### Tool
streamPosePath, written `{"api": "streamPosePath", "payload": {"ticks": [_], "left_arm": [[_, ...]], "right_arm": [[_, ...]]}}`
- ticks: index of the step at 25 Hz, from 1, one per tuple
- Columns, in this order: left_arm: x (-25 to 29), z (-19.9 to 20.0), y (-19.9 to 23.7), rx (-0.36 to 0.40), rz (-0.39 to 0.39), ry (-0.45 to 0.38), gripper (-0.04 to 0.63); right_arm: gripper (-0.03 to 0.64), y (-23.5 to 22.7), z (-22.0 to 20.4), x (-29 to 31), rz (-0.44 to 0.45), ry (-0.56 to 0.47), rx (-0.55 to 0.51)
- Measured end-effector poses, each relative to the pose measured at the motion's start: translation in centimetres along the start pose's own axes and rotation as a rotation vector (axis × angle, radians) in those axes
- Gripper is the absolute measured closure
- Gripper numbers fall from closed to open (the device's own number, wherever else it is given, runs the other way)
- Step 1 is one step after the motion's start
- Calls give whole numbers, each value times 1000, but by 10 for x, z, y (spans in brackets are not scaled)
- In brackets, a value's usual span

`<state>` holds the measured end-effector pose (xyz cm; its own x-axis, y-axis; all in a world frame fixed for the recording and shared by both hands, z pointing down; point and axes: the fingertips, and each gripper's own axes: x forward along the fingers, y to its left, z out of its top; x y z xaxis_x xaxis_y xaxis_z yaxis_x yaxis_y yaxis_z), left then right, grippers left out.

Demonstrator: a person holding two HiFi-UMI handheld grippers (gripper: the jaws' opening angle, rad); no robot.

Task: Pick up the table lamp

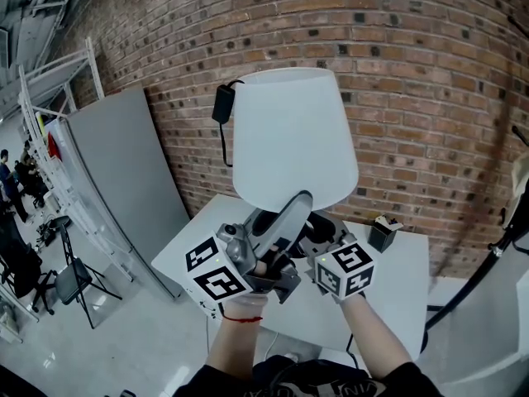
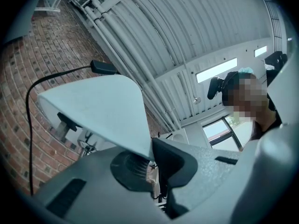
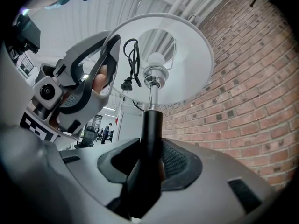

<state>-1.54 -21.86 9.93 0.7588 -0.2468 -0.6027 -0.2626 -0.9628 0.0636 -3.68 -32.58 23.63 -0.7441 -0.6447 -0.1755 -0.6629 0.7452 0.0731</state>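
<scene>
The table lamp is held up off the white table (image 1: 402, 281). Its white shade (image 1: 291, 131) fills the middle of the head view, and a black cord with a plug (image 1: 223, 104) hangs at its upper left. My left gripper (image 1: 301, 200) points up and is shut on the shade's lower rim (image 2: 138, 143); the rim's edge sits between the pads (image 2: 152, 155). My right gripper (image 3: 149, 164) is shut on the lamp's black stem (image 3: 152, 125), below the bulb (image 3: 156, 59). In the head view the right gripper's (image 1: 321, 236) jaws are mostly hidden under the shade.
A brick wall (image 1: 430, 73) stands close behind the lamp. A grey panel (image 1: 124, 172) leans at the left beside a white rack (image 1: 50, 98). A small black object (image 1: 382, 233) sits at the table's far edge. A folding chair (image 1: 73, 278) stands on the floor at the left.
</scene>
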Motion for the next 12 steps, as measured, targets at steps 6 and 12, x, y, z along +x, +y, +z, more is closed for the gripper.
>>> {"api": "streamPosePath", "payload": {"ticks": [6,12], "left_arm": [[5,6,-7,7,-8,-3,578],[8,9,-10,9,-14,-13,578]], "right_arm": [[472,2,10,-2,-1,-13,-6],[472,1,16,-4,-8,-18,-11]]}}
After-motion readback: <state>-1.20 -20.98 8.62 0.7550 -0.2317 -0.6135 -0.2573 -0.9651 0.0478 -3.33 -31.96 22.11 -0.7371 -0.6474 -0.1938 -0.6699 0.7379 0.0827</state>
